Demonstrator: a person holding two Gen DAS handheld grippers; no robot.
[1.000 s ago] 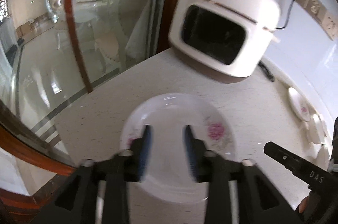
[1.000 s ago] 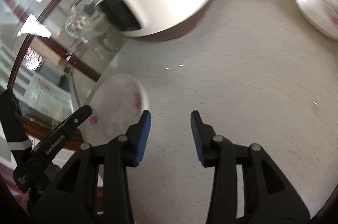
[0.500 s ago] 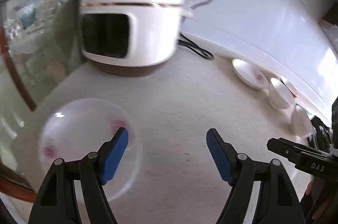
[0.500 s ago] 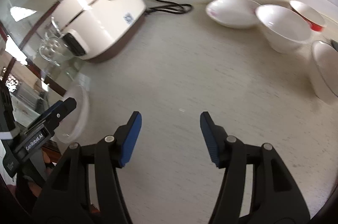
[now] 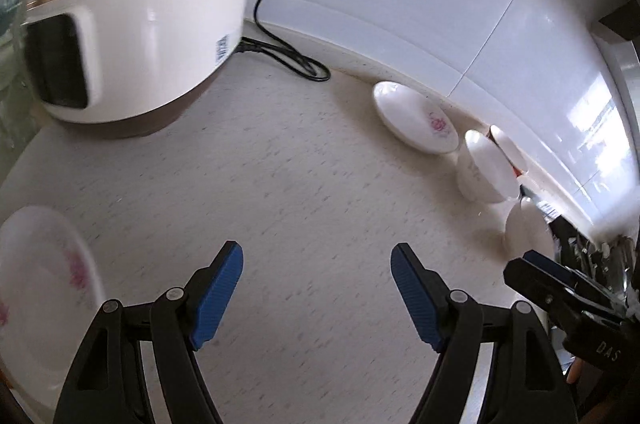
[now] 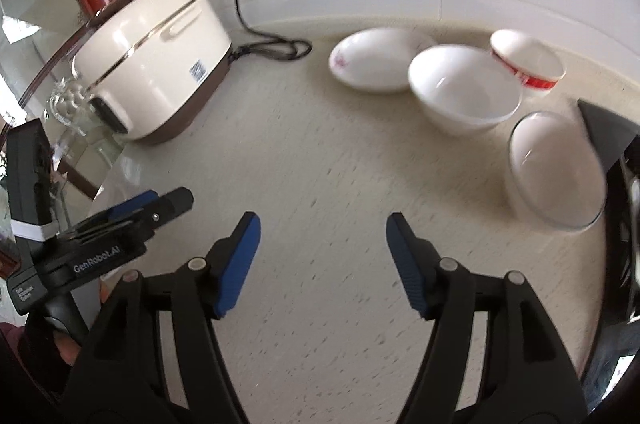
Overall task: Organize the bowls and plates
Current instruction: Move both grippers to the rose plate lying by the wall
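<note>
R wrist: bowl (image 6: 466, 92) beside plate (image 6: 376, 58)

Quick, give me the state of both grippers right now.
Left gripper: jaws open, nothing between them, only bare counter below.
Right gripper: jaws opening, nothing between them, holding nothing.

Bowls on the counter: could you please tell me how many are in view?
3: a plain white bowl beside the flowered plate, a red-banded bowl behind it by the wall, and a white bowl at the right edge. More may be hidden beyond the frame.
</note>
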